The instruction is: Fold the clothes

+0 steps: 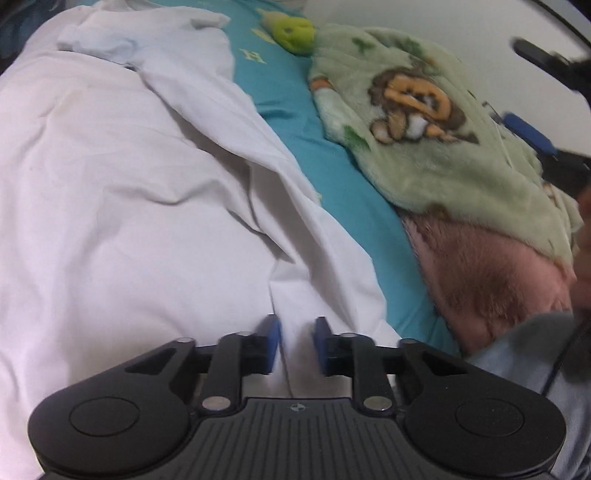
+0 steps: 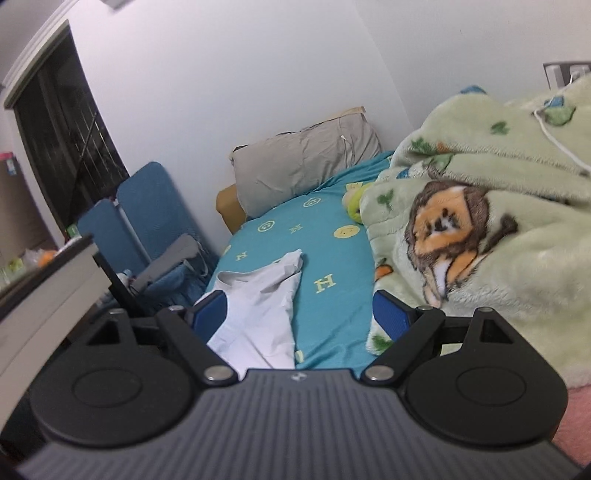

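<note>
A white garment [image 1: 122, 192] lies spread and creased on the teal bedsheet [image 1: 343, 192], filling the left of the left wrist view. My left gripper [image 1: 297, 345] hovers just over its near hem, blue pads a small gap apart, with nothing between them. The right gripper shows at the far right of that view [image 1: 535, 110], above the green blanket. In the right wrist view my right gripper [image 2: 301, 314] is wide open and empty, above the bed. The garment's end [image 2: 260, 306] lies below it on the sheet [image 2: 332, 254].
A green fleece blanket with a lion print [image 2: 480, 236] is heaped along the right, over a pink blanket [image 1: 491, 277]. A green plush toy [image 1: 293, 33] lies beside it. A grey pillow [image 2: 306, 166] is at the bed's head. Blue folding chairs [image 2: 147, 214] and a white desk [image 2: 44, 295] stand left.
</note>
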A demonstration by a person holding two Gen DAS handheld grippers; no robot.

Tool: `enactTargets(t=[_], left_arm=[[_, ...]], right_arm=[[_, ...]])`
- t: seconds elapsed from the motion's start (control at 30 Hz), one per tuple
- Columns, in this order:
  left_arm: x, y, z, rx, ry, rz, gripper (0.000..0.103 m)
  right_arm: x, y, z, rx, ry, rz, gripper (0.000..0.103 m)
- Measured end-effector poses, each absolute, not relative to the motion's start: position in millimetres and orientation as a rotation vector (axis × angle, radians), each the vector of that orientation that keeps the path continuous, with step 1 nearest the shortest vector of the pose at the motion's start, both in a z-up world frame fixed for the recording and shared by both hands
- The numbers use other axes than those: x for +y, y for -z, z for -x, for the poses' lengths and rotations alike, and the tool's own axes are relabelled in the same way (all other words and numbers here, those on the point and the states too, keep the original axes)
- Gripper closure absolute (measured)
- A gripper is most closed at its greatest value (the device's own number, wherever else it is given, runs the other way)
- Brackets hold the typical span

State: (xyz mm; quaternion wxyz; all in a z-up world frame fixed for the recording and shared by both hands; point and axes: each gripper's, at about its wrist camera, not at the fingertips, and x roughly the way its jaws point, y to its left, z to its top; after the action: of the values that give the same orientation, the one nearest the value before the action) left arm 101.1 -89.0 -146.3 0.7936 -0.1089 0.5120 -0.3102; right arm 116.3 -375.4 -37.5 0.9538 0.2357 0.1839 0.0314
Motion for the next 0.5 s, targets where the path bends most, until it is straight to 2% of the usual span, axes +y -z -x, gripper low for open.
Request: enactTargets(t=[0.03, 0.1, 0.33, 0.43, 0.5], left_arm=[[-90, 146, -100, 1.103, 0.681, 0.233, 0.097], [-85, 138, -100, 1.086, 0.682, 0.261, 0.1], [-50, 85, -88, 0.98, 0.641, 0.438, 0.101], [-28, 71, -71, 0.999, 0.571, 0.489, 0.101], [-23, 78, -64, 1.053, 0.467, 0.428, 0.101]], right_arm=[[-373, 40, -121, 0.381, -0.065, -0.475, 0.015], [-368, 48, -130, 0.407, -0.071, -0.459, 0.015], [-353, 60, -145, 0.467, -0.079, -0.412, 0.016], [-350, 62, -146, 0.478, -0.083, -0.403, 0.016], [-348, 63, -148, 0.489, -0.089, -0.398, 0.016]])
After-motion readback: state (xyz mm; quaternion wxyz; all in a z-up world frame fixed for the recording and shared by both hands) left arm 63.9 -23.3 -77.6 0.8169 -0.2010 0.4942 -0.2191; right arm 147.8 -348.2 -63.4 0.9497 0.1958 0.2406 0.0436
